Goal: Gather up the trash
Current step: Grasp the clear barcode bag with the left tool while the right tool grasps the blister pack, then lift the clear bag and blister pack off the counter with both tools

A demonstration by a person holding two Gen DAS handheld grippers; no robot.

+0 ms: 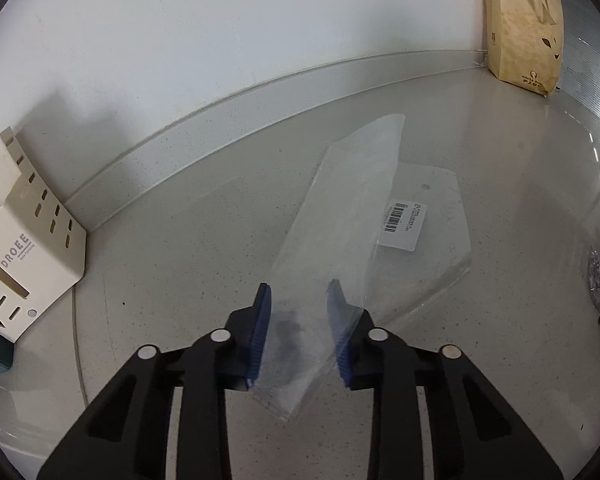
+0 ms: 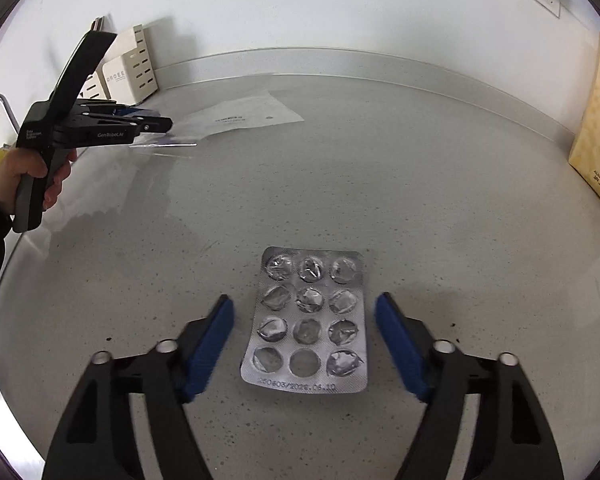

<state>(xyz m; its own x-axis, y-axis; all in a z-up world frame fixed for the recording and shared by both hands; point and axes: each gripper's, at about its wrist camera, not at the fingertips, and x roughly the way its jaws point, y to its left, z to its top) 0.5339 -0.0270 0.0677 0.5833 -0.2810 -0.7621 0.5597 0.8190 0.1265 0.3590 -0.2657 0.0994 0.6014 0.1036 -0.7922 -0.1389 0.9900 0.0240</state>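
Note:
A clear plastic bag [image 1: 352, 200] with a barcode label lies on the grey speckled counter [image 1: 180, 240]. Its near end buckles upward between the blue pads of my left gripper [image 1: 299, 285], which press on it from both sides. The right wrist view shows that gripper [image 2: 156, 124] at the far left, held by a hand [image 2: 28, 172], with the bag [image 2: 240, 118] stretching away from it. An empty silver blister pack [image 2: 310, 320] lies flat between the fingers of my right gripper [image 2: 304, 298]. That gripper is open, with a gap on each side of the pack.
A brown paper bag [image 1: 526, 28] stands against the wall at the far right, seen as the paper bag [image 2: 598, 140] in the right wrist view. A beige slotted device [image 1: 28, 240] leans at the left wall. A low backsplash [image 2: 340, 64] edges the counter.

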